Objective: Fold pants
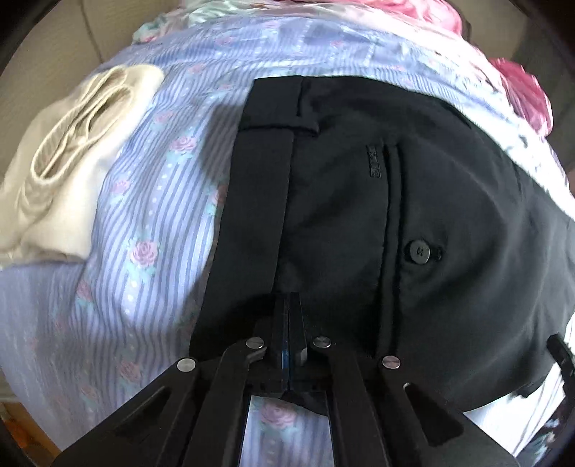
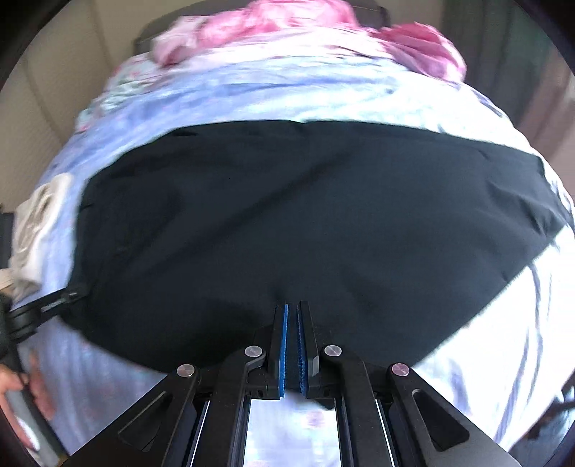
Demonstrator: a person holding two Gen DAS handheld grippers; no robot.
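Quite a lot is hard to make out here. The right wrist view is smeared with motion blur, so the black pants (image 2: 305, 222) read there as one dark sheet with hardly any detail, and the bedsheet (image 2: 215, 97) pattern is washed out in glare on the right. Both views cut the pants off behind the gripper frames at the bottom, so the near edge is hidden.

The pants lie spread on a blue striped, rose-print bedsheet (image 1: 151, 201). In the left wrist view the waistband end of the pants (image 1: 359, 201) shows clearly: a belt loop, a welt pocket and a black button (image 1: 418, 252). There's a small stitched tab (image 1: 374, 161) by the pocket, but any writing on it is too small to read. No brand is legible anywhere.

The left gripper (image 1: 288, 305) has its jaws pressed together on the pants fabric near the waistband. The right gripper (image 2: 291, 316) is clamped on the near edge of the pants too, dark cloth showing between its blue pads (image 2: 283, 345).

A folded cream garment (image 1: 72, 172) sits on the sheet, left of the pants and apart from them. Pink bedding (image 2: 287, 25) is bunched at the far end, blurry.
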